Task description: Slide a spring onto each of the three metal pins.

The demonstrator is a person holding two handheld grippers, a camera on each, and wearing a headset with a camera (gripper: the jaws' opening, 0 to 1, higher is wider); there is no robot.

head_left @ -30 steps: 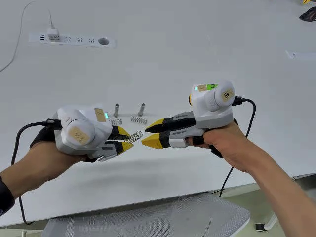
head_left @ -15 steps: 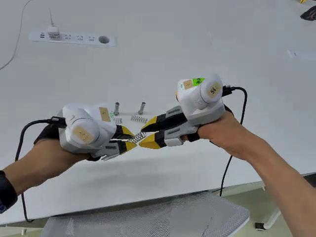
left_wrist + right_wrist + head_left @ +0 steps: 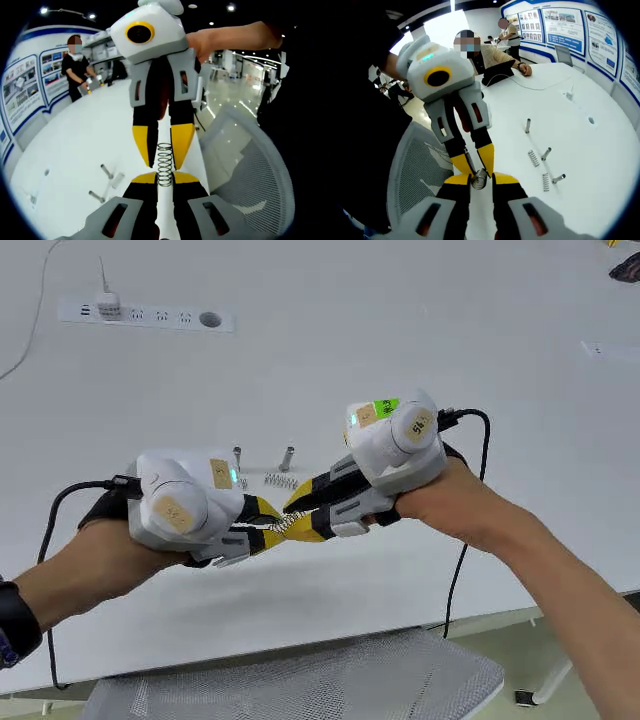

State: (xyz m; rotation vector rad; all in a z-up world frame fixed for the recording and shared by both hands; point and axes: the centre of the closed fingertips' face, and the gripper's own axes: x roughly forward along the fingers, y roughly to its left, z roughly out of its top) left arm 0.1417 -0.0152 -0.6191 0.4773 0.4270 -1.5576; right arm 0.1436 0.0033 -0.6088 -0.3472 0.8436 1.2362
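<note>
Steel spring (image 3: 282, 526): left gripper (image 3: 267, 524) jaws clamped; right gripper (image 3: 296, 519) jaws straddling, grip unclear; near table (image 3: 330, 620) edge.

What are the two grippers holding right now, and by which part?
The left gripper clamps the small coiled metal spring by one end. The right gripper has its jaws around the other end; whether they grip it cannot be told.

White table (image 3: 400, 340): pins (image 3: 287, 458), springs (image 3: 281, 481), power strip (image 3: 145, 317)

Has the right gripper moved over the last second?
Yes. Against the power strip, which stays put, the right gripper has moved left, toward the spring held by the left gripper.
</note>
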